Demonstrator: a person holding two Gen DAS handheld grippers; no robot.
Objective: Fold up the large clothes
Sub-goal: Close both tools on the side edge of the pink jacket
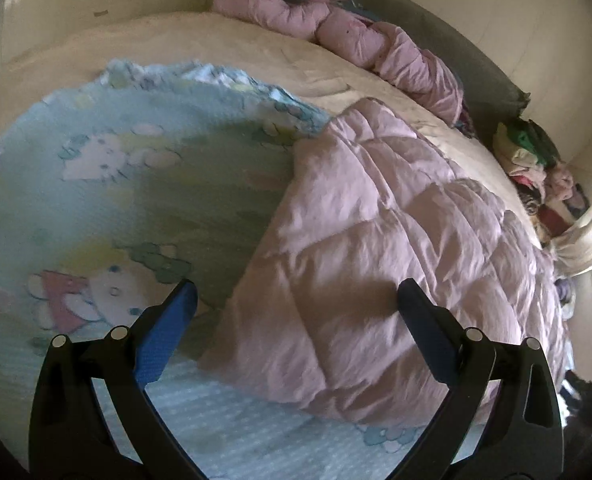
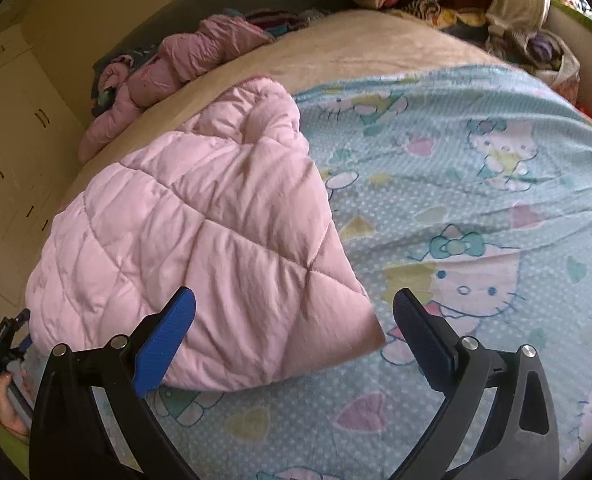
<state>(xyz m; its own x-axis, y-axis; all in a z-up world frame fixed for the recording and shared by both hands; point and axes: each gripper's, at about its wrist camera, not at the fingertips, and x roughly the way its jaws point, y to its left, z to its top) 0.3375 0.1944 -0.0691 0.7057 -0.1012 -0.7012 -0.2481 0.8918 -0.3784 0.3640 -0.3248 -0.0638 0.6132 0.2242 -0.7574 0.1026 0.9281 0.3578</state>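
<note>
Left wrist view: the left gripper (image 1: 296, 308) is held above a pink quilted coat (image 1: 384, 248), its jaws spread wide and gripping nothing; the coat is laid on a pale blue cartoon-print sheet (image 1: 108, 184) spread over a bed (image 1: 224, 44); beyond the coat, a second crumpled pink padded garment (image 1: 376, 40) is seen along the bed's far edge; past the coat's right side, a heap of mixed clothes (image 1: 536, 160) is piled.

Right wrist view: the right gripper (image 2: 294, 312) is poised over the coat's (image 2: 200, 232) near corner, jaws released and empty; the sheet (image 2: 476, 200) is spread to the coat's right; beyond the coat, the second pink garment (image 2: 168, 64) is seen.
</note>
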